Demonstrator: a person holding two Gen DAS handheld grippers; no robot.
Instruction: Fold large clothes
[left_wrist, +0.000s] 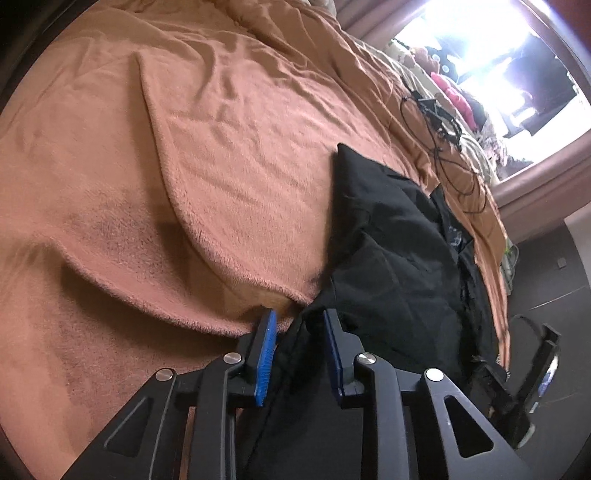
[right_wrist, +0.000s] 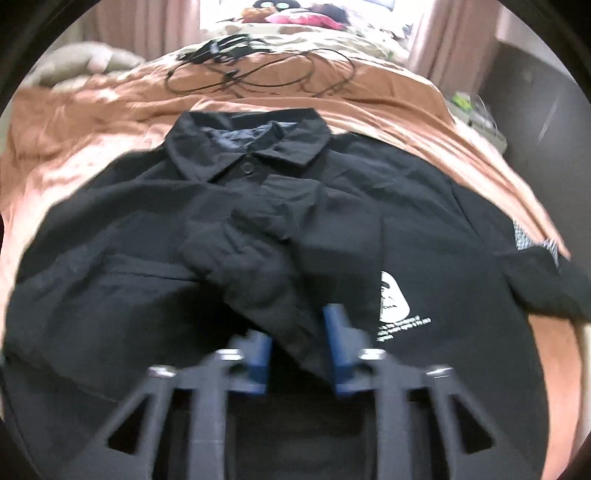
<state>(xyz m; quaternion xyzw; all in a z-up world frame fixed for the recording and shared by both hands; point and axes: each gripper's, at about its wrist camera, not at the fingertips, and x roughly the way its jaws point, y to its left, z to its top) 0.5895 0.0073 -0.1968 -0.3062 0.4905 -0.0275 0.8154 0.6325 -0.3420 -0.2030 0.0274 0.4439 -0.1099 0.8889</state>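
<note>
Black collared jacket (right_wrist: 332, 206) spread front-up on orange blanket (right_wrist: 92, 122) covering bed, collar toward far edge, white print (right_wrist: 393, 299) on chest panel. Sleeve (right_wrist: 255, 273) folded across jacket front. Right gripper (right_wrist: 297, 339) fingers (right_wrist: 336, 343) clenched on sleeve cuff, blurry. Left gripper (left_wrist: 299, 350) at jacket's side by near edge of bed, blue fingers (left_wrist: 266, 354) slightly parted with black fabric between them; cannot tell if gripping. Black cables (right_wrist: 255, 74) on blanket beyond collar. Soft toys (right_wrist: 295, 14) at far edge.
</note>
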